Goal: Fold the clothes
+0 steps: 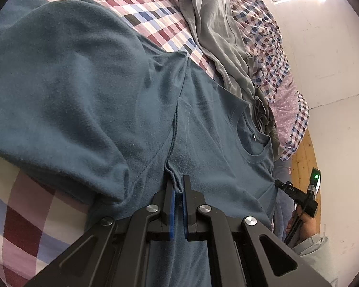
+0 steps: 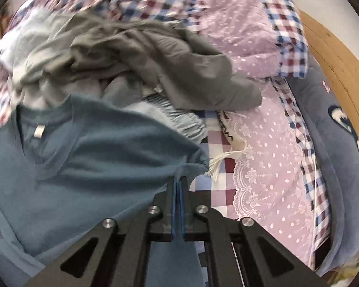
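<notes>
Flat on the bed (image 1: 24, 227), the teal sweatshirt (image 1: 71, 91) runs lengthwise away from the left hand-held gripper (image 1: 178, 186), its neckline ahead to the right. That gripper pinches a raised seam fold, with the jaws nearly together. Further right, the right hand-held gripper (image 2: 178, 181) clamps the sweatshirt's shoulder edge, with the collar ahead-left and grey clothes (image 2: 155, 55) heaped beyond.

A bedroom in a home: a bed (image 1: 155, 16) made up with checked and lilac dotted, lace-trimmed bedding (image 2: 258, 157), loose clothes (image 2: 136, 55) heaped on it, beside a wooden floor (image 1: 304, 153) and white walls (image 1: 332, 55).
</notes>
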Tool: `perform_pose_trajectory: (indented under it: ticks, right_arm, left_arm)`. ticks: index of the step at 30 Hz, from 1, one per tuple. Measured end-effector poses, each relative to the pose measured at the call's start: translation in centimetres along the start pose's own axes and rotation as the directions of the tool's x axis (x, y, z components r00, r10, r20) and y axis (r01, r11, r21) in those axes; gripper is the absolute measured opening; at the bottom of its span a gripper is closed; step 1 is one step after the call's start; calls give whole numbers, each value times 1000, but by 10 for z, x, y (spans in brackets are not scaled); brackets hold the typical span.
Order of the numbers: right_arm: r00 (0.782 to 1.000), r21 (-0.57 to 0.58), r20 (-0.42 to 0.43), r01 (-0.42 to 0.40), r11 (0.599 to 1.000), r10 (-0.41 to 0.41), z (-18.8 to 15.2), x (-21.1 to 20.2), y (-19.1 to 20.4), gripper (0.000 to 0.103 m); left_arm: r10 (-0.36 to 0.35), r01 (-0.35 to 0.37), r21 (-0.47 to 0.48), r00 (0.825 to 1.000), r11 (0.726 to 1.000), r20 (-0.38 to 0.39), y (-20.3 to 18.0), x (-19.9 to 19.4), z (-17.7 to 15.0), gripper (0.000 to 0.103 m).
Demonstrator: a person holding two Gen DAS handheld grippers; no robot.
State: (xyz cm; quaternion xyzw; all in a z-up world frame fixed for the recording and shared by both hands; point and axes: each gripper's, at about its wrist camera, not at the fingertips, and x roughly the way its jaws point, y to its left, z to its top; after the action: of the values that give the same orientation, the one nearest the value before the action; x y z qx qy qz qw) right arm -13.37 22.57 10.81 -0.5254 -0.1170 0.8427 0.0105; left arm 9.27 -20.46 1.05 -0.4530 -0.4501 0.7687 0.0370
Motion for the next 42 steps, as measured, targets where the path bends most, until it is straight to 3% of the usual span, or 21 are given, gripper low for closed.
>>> perform_pose_trajectory:
  ticks: [4,6,11,22,25,27,29,31,32,33,37,42]
  right_arm:
    - [998,155,50,21,988,-29,2,-7,-34,0]
    - [995,189,59,72,979,-84,3,-7,-49,0]
    - [991,256,34,114,960,-127,-1,9,-73,0]
    - [976,234,51,195,952,-213,3,23,-78,0]
    - [984,263,57,149,953,-170,1,19,-86,3]
    - [988,283,64,115,952,-138,-3,14,-89,16]
    - [992,301,81,68,951,-96,-10,8,-88,19]
    - [993,316,107,3,949,-39,-21,-1,-81,27]
    - [992,323,125,-34,946,-8,-27,-6,-77,37]
    - [989,325,145,-70,943,23,-35,-12,-72,39]
    - [960,284,230,-223,933,160,-72,-40,-34,41]
    - [905,176,251,-393,903,345,-120,-57,29,43]
  left_arm:
    - [5,-5,3,1000,1000,3,0,0,0,3]
    - [5,-5,4,1000,1000,2,0,0,0,3]
    - [9,-9,10,1000,1000,5,-1,0,0,4]
    - [32,-33,33,999,999,11,-3,0,-1,4]
    - [37,-37,35,999,999,11,-4,0,-1,4]
    - [36,-37,39,999,999,16,-5,-1,-1,4]
    - [33,-34,43,999,999,24,-7,-3,0,4]
    - [35,-36,40,999,999,35,-6,-6,1,5]
    - [35,-36,37,999,999,34,-5,-6,1,5]
    - [35,-36,34,999,999,32,-4,-7,2,5]
    - [33,-33,24,999,999,24,-2,-9,3,6]
    - [32,-33,30,999,999,24,-2,-11,1,10]
